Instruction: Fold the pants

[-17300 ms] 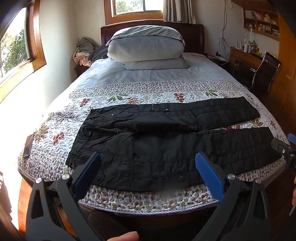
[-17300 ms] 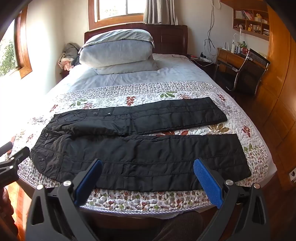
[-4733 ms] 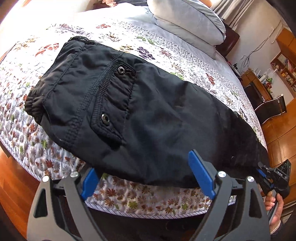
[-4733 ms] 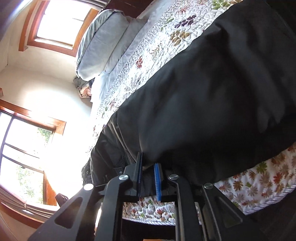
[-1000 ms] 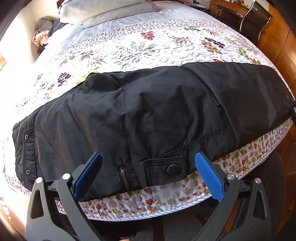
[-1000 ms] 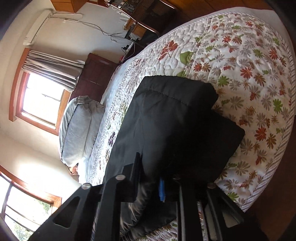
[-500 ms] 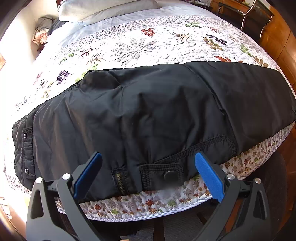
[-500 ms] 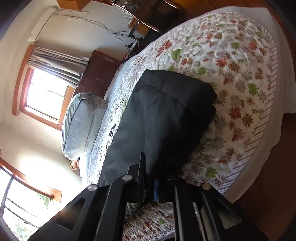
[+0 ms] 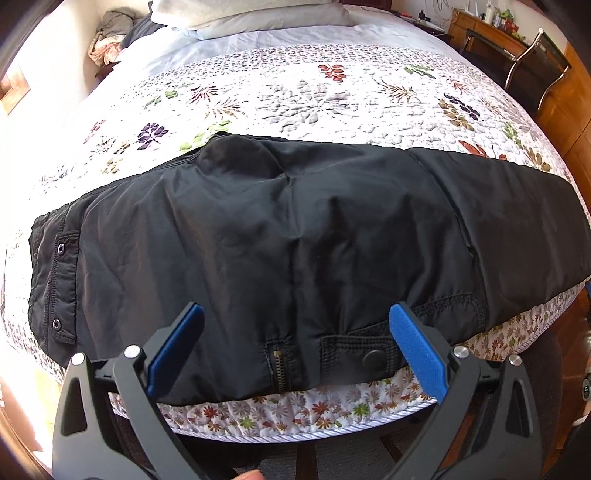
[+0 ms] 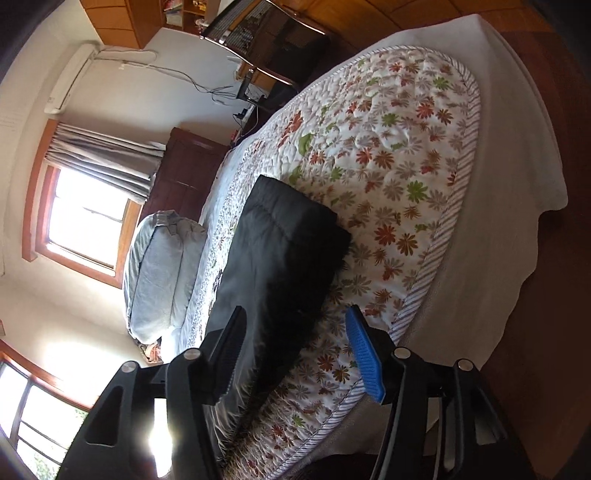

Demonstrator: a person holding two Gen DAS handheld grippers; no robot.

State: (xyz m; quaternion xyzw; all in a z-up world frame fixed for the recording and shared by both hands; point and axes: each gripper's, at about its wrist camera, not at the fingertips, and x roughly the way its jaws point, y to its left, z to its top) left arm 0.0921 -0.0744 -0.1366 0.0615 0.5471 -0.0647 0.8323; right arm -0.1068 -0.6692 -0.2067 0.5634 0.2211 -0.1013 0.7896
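Observation:
The black pants (image 9: 295, 236) lie along the bed's front edge, one leg folded over the other, waistband at the left and hems at the right. A zipper and a snap flap show at the near edge. My left gripper (image 9: 295, 350) is open and empty, just in front of that edge. In the right wrist view the leg end of the pants (image 10: 280, 254) lies flat on the quilt. My right gripper (image 10: 295, 350) is open and empty, its fingers on either side of the near edge of the leg.
The flowered quilt (image 9: 314, 92) covers the bed, with pillows (image 9: 255, 14) at the head. A desk and chair (image 9: 532, 55) stand at the right. A heap of clothes (image 9: 110, 37) lies at the far left. Wooden floor (image 10: 546, 258) runs beside the bed.
My right gripper has opened and let go of the leg end, which now lies on the quilt. My left gripper has moved slightly closer to the pants.

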